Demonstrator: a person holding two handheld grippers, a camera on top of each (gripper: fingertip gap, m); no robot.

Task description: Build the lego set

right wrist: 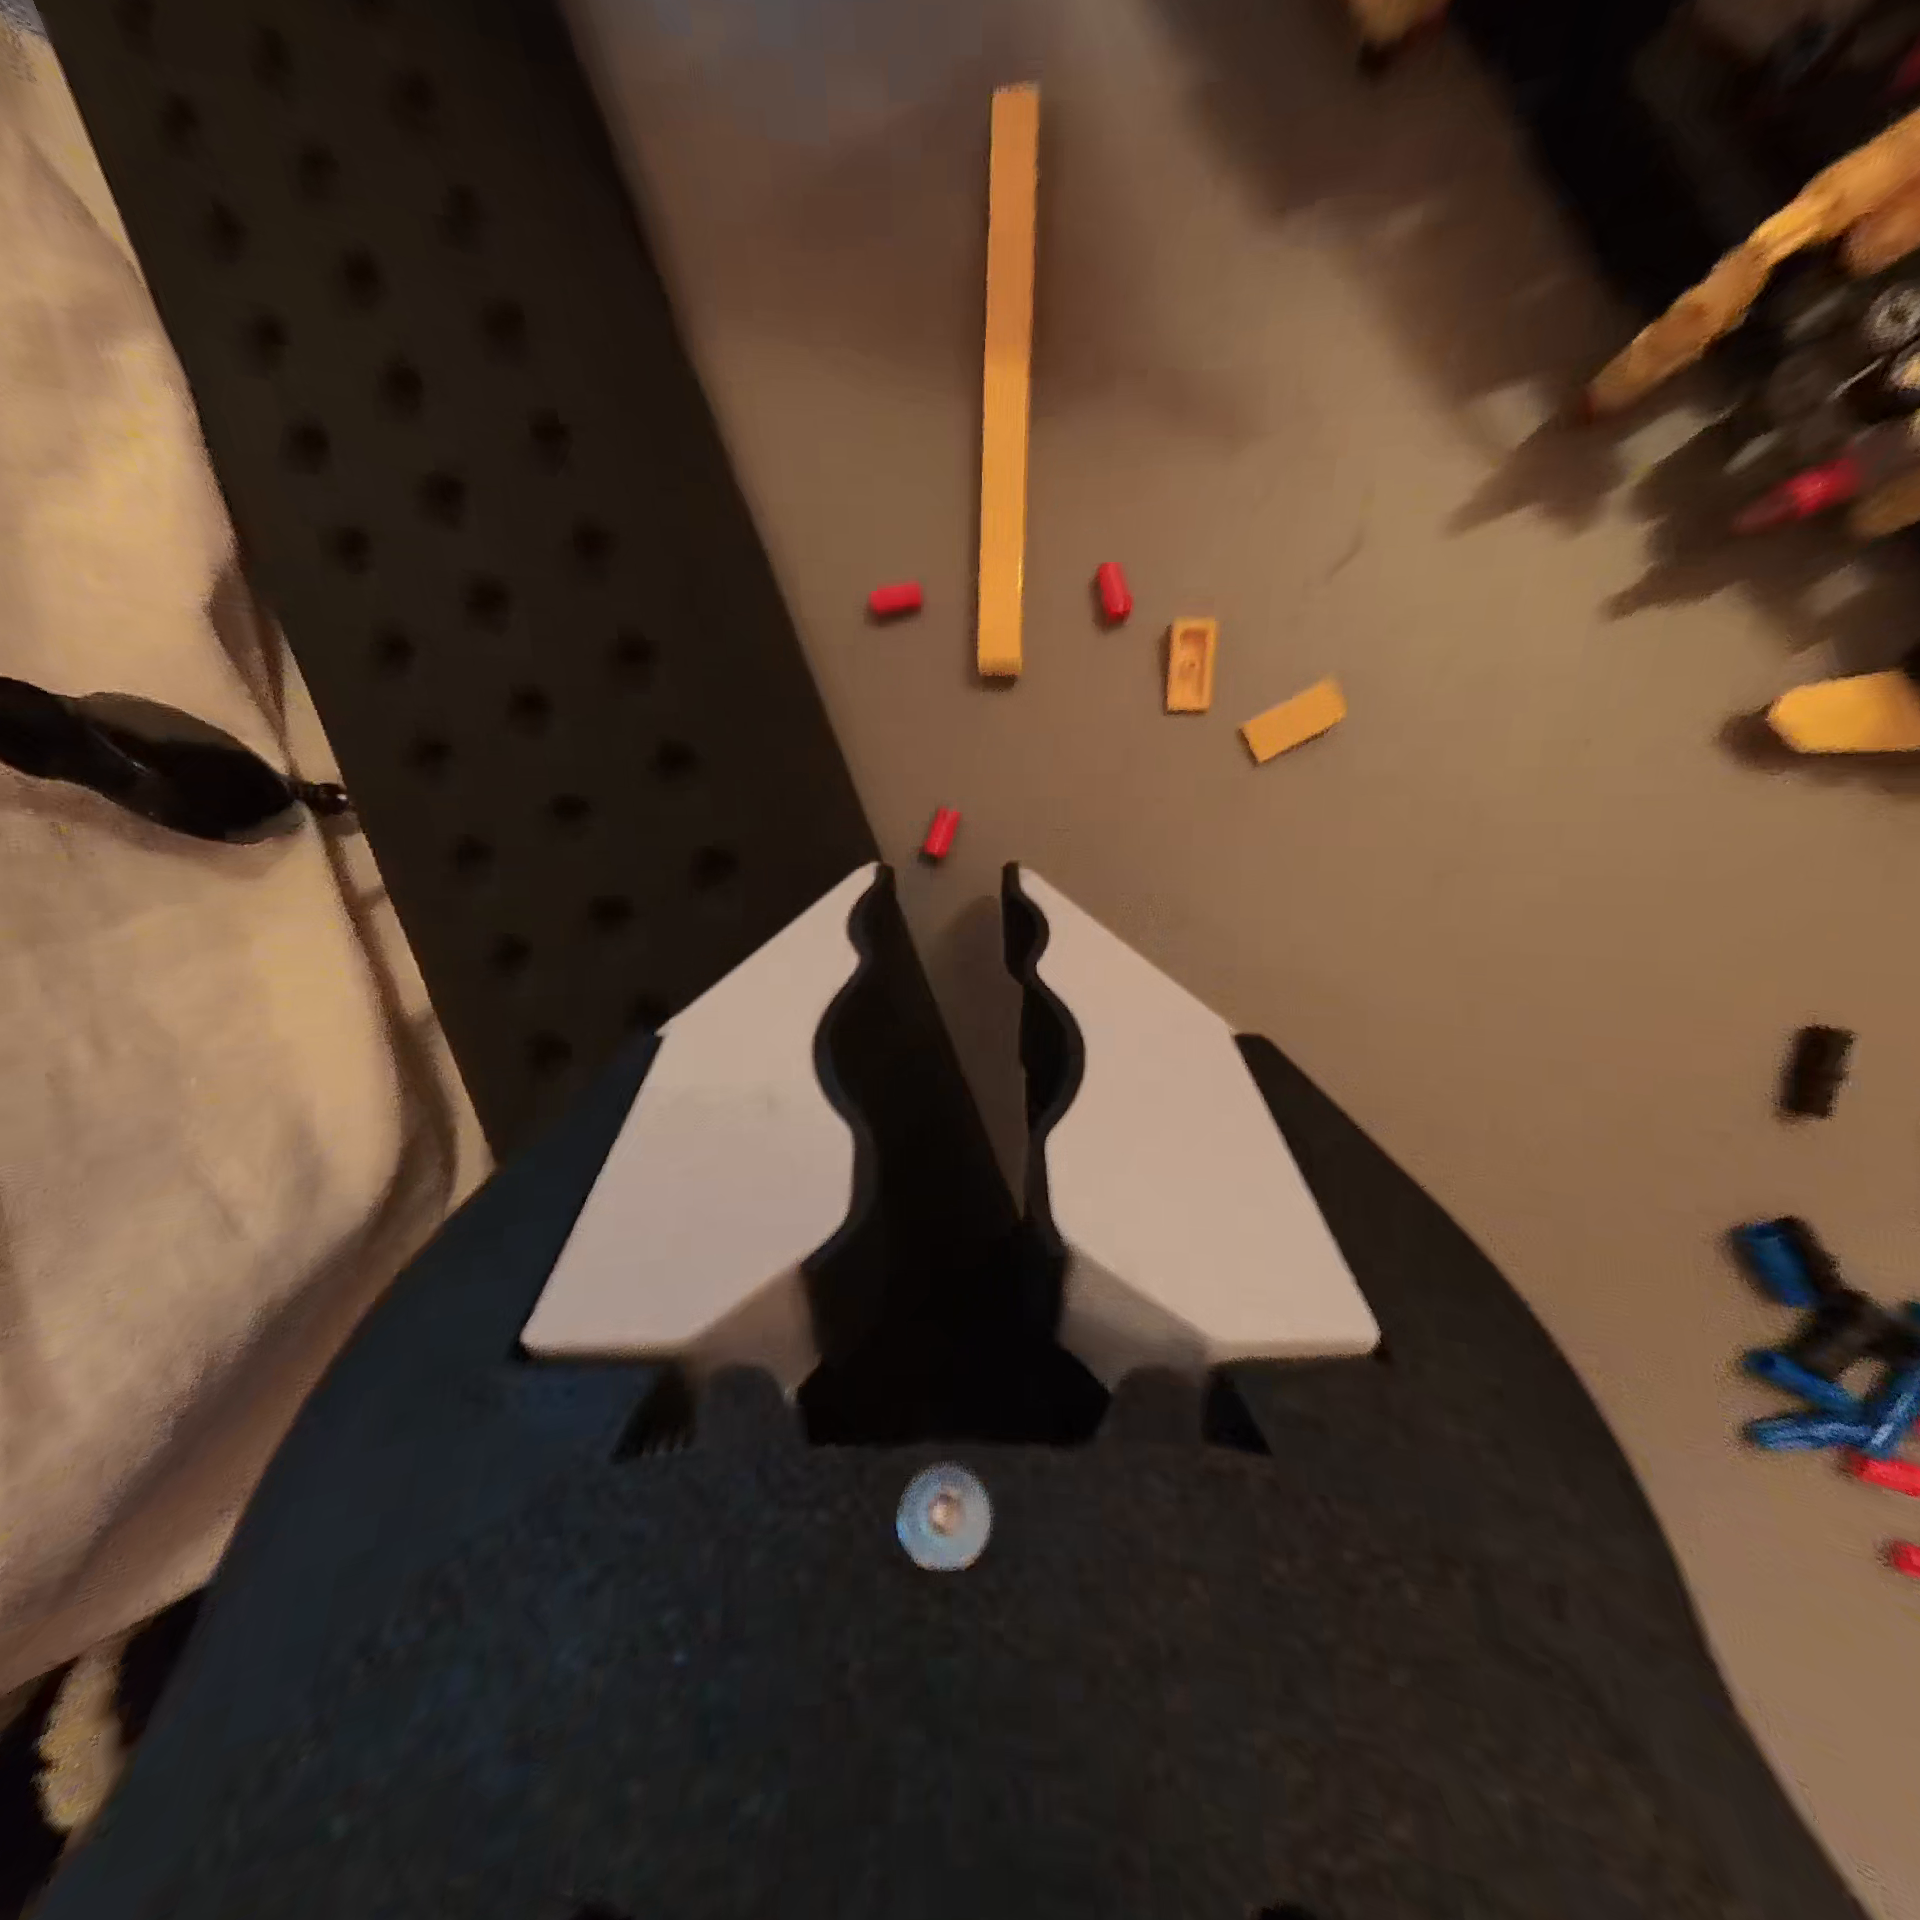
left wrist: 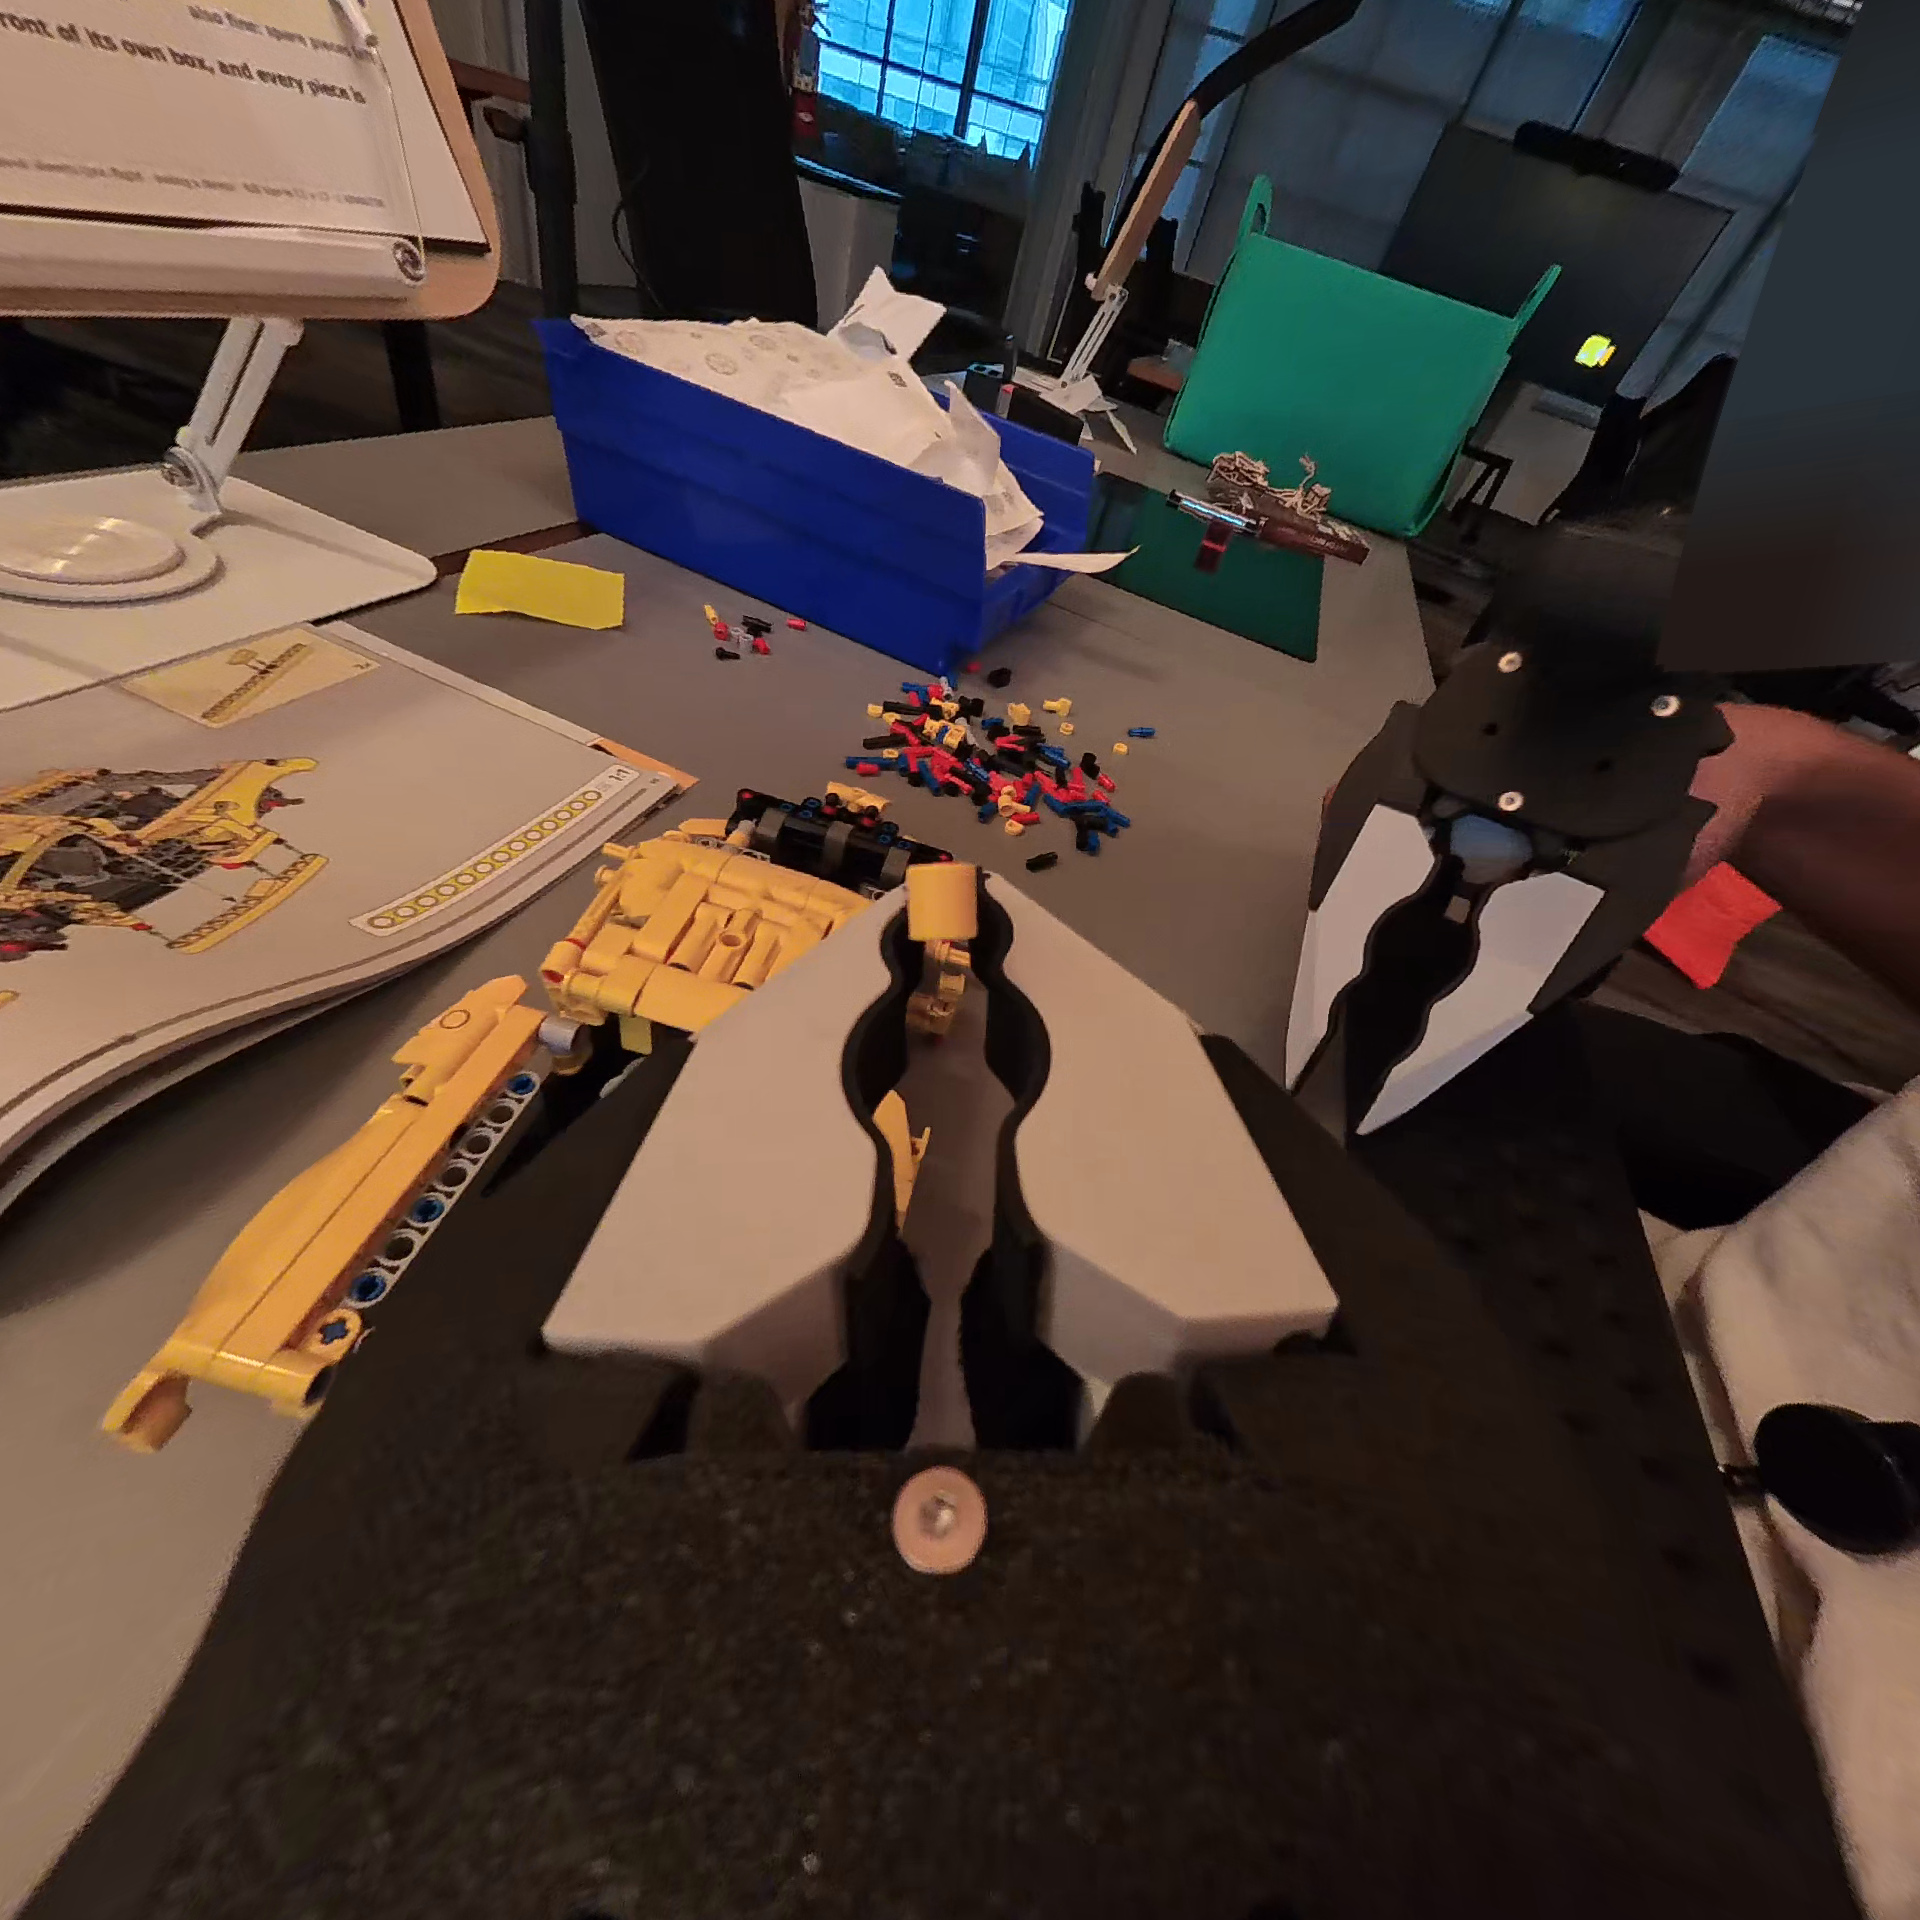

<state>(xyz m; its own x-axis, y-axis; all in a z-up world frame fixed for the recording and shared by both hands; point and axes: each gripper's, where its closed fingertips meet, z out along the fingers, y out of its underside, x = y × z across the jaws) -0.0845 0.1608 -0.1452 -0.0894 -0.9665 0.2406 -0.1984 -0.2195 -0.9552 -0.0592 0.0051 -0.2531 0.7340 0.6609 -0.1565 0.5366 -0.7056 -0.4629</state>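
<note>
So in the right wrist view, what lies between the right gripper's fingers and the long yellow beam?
One small red pin on the table just ahead of the right gripper; beyond it, bare grey tabletop up to the long yellow beam. Only the right wrist view shows this.

Dim indoor workspace. A grey table [left wrist: 1226,665] fills the foreground. At 12 o'clock, a paned window [left wrist: 935,62] glows blue with daylight. Dark furniture and a grey wall panel [left wrist: 1558,239] stand behind.

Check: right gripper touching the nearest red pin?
Apart. Right wrist view shows bare table between the right gripper and the red pin.
</note>
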